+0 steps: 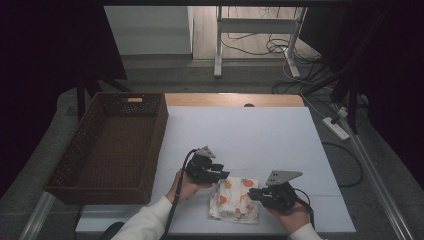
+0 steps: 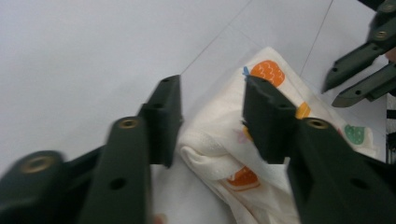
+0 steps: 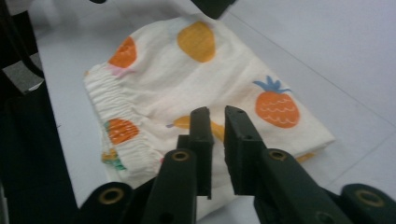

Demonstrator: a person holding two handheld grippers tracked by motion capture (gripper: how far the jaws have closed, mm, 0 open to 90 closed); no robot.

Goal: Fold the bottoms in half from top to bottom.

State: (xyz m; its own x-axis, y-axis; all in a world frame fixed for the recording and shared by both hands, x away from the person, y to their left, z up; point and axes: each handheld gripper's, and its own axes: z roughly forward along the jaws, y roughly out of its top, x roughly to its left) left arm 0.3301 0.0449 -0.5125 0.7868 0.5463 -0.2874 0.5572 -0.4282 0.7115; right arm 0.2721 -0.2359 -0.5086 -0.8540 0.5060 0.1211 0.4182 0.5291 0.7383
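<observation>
Folded fruit-print cloth (image 1: 235, 200) lies at lower centre of the high view on the white table (image 1: 260, 135). My left gripper (image 1: 223, 174) stands wide at its upper-left corner; my right gripper (image 1: 252, 192), jaws nearly closed with a slim gap, hovers at its right edge. Folding looks done; transfer to the empty wicker basket (image 1: 90, 185), left, seemingly remains. Behind: grey floor, cables.

You're over a cream cloth (image 1: 235, 199) printed with orange and yellow fruit, on a white table (image 1: 260, 135); dark brown woven basket (image 1: 111, 145), black jaws.
</observation>
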